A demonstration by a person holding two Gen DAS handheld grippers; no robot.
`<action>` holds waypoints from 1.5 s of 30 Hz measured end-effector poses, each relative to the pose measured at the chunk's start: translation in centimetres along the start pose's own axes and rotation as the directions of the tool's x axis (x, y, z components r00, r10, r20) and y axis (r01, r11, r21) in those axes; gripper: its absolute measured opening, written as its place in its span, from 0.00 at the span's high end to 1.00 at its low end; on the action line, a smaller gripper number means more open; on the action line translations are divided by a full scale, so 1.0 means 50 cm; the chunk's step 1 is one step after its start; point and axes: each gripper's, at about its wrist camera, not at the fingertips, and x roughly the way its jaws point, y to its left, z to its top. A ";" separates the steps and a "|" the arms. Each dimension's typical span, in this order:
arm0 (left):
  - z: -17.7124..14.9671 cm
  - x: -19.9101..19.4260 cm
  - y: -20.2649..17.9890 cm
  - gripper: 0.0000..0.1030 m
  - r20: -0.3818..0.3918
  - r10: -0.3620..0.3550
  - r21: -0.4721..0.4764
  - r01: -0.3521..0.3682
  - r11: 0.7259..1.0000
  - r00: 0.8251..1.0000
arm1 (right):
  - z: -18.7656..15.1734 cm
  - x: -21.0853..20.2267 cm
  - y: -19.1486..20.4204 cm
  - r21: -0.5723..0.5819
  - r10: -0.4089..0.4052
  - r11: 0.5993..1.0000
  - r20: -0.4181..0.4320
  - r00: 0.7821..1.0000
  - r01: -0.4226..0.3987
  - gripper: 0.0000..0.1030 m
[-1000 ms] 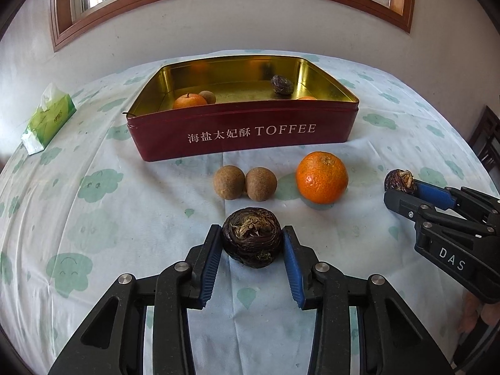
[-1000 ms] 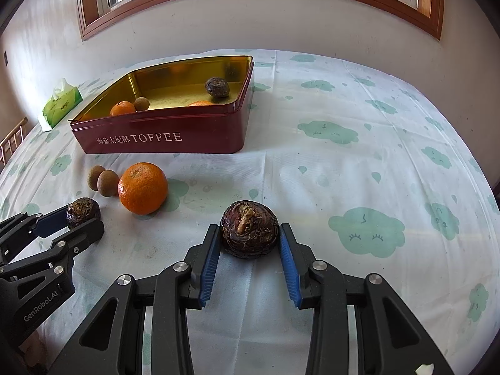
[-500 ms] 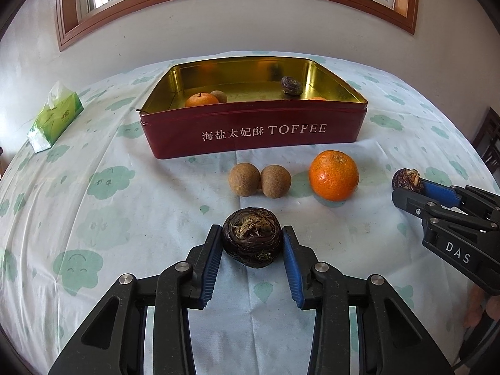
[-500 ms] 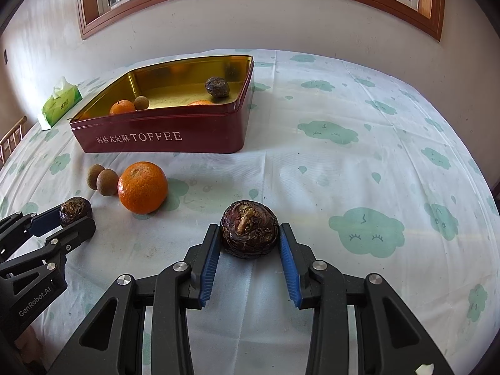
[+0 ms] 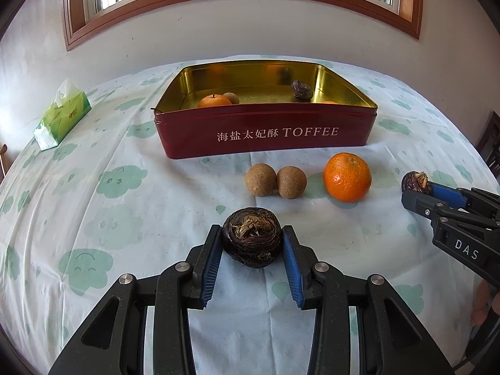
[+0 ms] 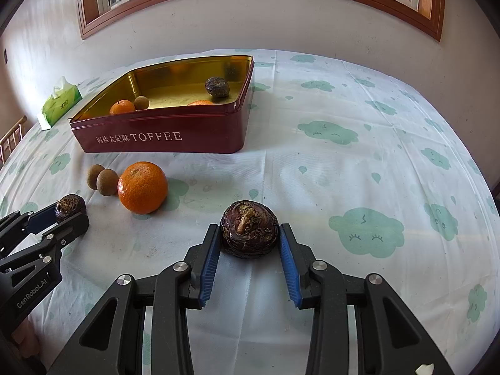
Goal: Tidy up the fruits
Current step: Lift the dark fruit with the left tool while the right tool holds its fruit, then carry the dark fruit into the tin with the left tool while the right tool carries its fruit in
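Both claws closed on fruit: left gripper clamping dark brown ridged water chestnut, right gripper clamping second dark chestnut; red TOFFEE tin ahead; advisable: lift clear over rim before release.

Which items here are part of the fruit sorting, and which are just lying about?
Job: toffee tin, water chestnut in left claw, water chestnut in right claw, loose orange, two longans.
Lying about: tissue pack.

3 oranges, 3 longans, 3 water chestnuts, 1 tin, 1 tissue pack.
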 end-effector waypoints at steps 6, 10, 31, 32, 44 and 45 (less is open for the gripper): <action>0.000 0.000 0.000 0.62 0.001 -0.001 -0.001 0.001 1.000 1.000 | 0.001 -0.001 0.000 -0.001 -0.001 1.000 0.000 1.000 0.001 0.66; 0.000 0.000 -0.001 0.62 0.001 -0.002 -0.001 0.002 1.000 1.000 | 0.001 -0.001 -0.002 -0.004 -0.006 1.000 0.001 1.000 0.006 0.66; 0.002 0.002 -0.010 0.62 0.003 -0.010 0.017 0.010 1.000 1.000 | 0.004 -0.006 -0.007 0.030 0.008 1.000 -0.018 1.000 -0.007 0.67; 0.002 0.001 -0.010 0.62 0.004 -0.011 0.020 0.011 1.000 1.000 | 0.006 -0.007 -0.006 0.032 0.009 0.999 -0.017 1.000 -0.009 0.67; 0.025 -0.011 0.013 0.62 0.016 -0.012 0.006 0.012 1.000 1.000 | 0.042 -0.029 0.008 0.026 0.030 0.999 0.019 0.999 -0.030 0.67; 0.029 -0.013 0.016 0.62 0.020 -0.014 0.002 0.014 1.000 1.000 | 0.047 -0.031 0.010 0.021 0.031 0.999 0.025 0.999 -0.031 0.67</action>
